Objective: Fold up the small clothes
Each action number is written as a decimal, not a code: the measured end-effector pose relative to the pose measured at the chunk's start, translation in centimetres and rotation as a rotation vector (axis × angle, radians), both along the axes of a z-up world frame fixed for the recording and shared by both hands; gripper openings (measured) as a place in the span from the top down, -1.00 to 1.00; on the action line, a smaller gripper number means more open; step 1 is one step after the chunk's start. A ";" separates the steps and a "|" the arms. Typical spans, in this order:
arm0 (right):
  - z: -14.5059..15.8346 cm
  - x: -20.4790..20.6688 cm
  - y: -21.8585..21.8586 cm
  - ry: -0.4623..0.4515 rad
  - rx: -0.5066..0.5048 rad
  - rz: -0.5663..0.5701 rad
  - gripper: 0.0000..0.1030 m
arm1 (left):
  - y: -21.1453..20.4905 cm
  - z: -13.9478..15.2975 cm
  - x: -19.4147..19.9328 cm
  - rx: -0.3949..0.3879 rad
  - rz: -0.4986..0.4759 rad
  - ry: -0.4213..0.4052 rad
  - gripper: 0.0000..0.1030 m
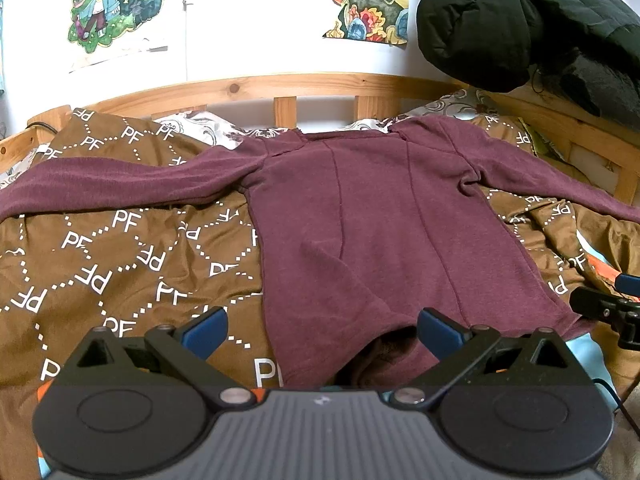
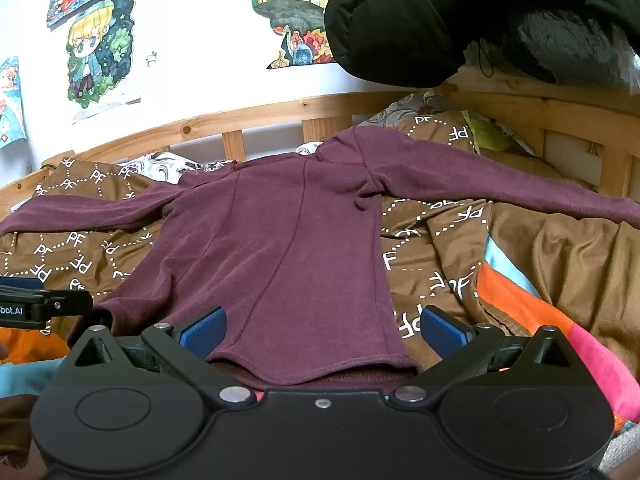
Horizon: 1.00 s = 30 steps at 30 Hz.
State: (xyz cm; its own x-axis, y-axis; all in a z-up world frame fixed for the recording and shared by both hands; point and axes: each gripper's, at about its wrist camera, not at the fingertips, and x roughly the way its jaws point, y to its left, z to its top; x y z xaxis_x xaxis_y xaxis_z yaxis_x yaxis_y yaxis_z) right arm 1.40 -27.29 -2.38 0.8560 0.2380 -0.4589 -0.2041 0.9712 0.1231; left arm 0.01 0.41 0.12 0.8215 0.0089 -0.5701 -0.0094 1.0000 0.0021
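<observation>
A maroon long-sleeved top (image 1: 380, 220) lies flat on the brown patterned blanket (image 1: 100, 264), both sleeves spread out to the sides and the hem nearest me. It also shows in the right wrist view (image 2: 272, 248). My left gripper (image 1: 322, 334) is open and empty, its blue fingertips either side of the hem's left part. My right gripper (image 2: 322, 334) is open and empty just in front of the hem's right part. The right gripper also shows at the right edge of the left wrist view (image 1: 608, 308), and the left gripper at the left edge of the right wrist view (image 2: 36, 308).
A wooden bed rail (image 1: 280, 92) runs along the far side and the right. A black puffy jacket (image 1: 520, 20) hangs over the far right corner. Posters (image 1: 108, 4) hang on the white wall. Orange, pink and blue bedding (image 2: 540, 312) lies at the right.
</observation>
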 end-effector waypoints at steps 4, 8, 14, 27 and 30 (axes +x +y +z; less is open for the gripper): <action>0.0 0.0 0.0 0.001 0.001 0.000 -0.99 | 0.0 0.0 0.0 0.001 -0.001 -0.001 -0.99; 0.1 0.0 0.0 0.003 0.003 0.000 -0.99 | 0.0 0.0 0.0 0.000 -0.001 0.000 -0.99; 0.1 0.0 -0.1 0.005 0.004 0.000 -0.99 | 0.0 0.0 0.0 0.000 -0.001 0.000 -0.99; 0.0 0.0 0.0 0.005 0.006 0.000 -0.99 | 0.0 0.0 0.0 0.000 -0.001 -0.001 -0.99; 0.0 0.0 -0.1 0.006 0.007 -0.001 -0.99 | 0.0 0.0 0.0 0.000 -0.001 -0.001 -0.99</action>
